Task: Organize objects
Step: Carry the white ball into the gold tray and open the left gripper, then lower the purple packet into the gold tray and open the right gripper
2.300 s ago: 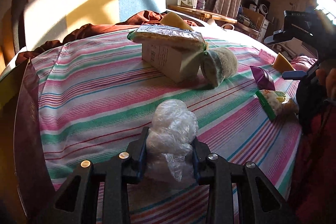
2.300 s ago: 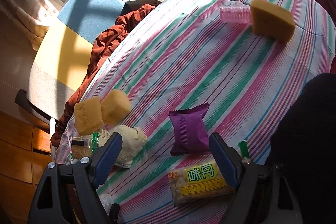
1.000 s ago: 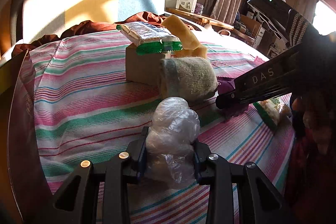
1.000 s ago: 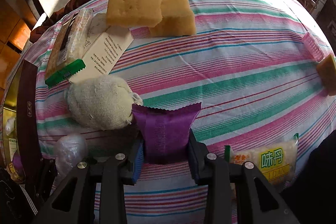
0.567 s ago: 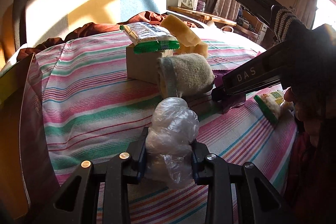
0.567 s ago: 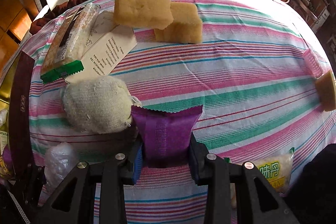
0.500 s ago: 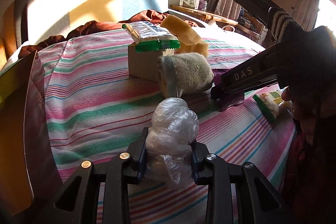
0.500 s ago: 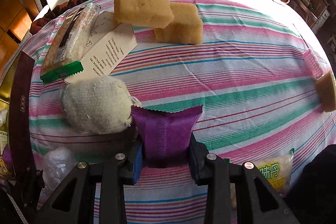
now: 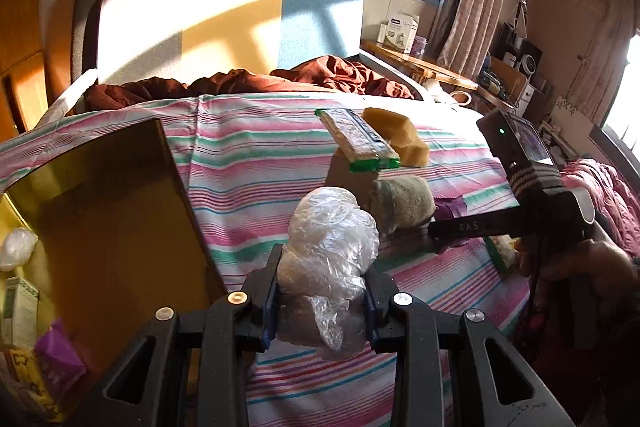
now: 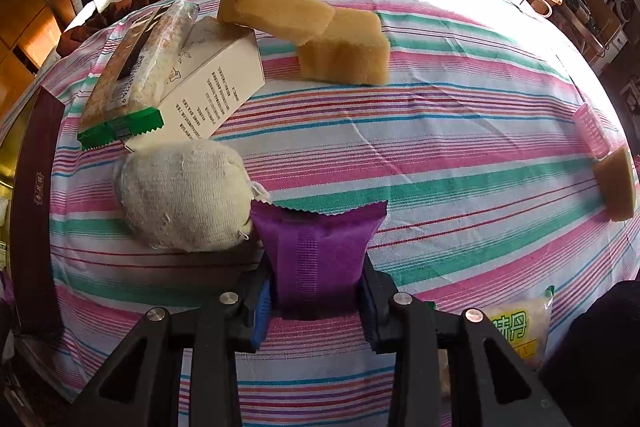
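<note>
Gold box (image 9: pixel 100 211) has come into view beside the bag-holding left gripper (image 9: pixel 322 301).

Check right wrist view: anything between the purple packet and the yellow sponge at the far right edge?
Nothing: only bare striped bedsheet lies between the purple packet, held in the right tongs, and the yellow sponge. The pink comb sits just beyond that sponge.
</note>
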Demonstrator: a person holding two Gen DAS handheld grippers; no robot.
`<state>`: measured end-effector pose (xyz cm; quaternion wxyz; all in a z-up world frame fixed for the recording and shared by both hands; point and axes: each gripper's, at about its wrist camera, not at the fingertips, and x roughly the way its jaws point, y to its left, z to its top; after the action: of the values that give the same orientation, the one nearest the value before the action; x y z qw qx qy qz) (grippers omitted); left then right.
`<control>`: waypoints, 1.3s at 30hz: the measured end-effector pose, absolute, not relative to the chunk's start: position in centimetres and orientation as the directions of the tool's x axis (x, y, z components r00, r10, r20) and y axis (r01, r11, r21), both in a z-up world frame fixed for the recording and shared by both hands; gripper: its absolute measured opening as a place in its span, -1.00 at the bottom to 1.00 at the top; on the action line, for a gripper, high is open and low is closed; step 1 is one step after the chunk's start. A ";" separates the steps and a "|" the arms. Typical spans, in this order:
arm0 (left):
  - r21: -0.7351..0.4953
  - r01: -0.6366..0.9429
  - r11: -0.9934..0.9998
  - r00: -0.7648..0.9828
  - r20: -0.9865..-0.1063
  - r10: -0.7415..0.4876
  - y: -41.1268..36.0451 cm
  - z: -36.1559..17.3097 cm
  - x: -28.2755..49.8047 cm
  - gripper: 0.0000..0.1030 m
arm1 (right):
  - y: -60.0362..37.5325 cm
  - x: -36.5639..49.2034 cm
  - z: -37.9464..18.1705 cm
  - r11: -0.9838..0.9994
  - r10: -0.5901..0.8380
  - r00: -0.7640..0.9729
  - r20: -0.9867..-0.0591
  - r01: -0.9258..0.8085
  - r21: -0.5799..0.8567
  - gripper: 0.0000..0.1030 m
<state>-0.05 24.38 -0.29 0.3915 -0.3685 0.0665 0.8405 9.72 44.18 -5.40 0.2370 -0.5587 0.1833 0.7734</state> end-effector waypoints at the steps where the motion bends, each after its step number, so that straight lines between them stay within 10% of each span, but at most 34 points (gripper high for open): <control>1: -0.169 -0.689 -0.705 -0.438 -0.677 0.591 23.4 0.1 -1.2 -0.35 | 44.2 9.7 -5.4 -0.821 0.163 -0.263 -0.951 -0.571 0.017 -0.31; 20: -0.129 -0.266 -0.955 -0.498 -0.830 0.251 8.3 -3.1 -17.6 -0.25 | 45.0 10.1 -4.7 -0.825 0.172 -0.257 -0.951 -0.565 0.004 -0.31; 24: -0.102 -0.238 -0.966 -0.497 -0.842 0.211 7.4 -3.6 -18.0 0.12 | 45.3 10.2 -4.5 -0.826 0.174 -0.256 -0.951 -0.563 0.001 -0.31; 39: -0.079 -0.290 -0.954 -0.653 -0.712 0.258 8.4 0.2 -9.5 0.23 | 41.8 7.1 -5.1 -0.838 0.191 -0.247 -0.950 -0.545 -0.027 -0.31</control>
<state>-9.52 8.37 0.20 0.1508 -0.3884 0.0210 0.9088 7.10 41.84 -5.09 0.2380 -0.5657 0.1566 0.7738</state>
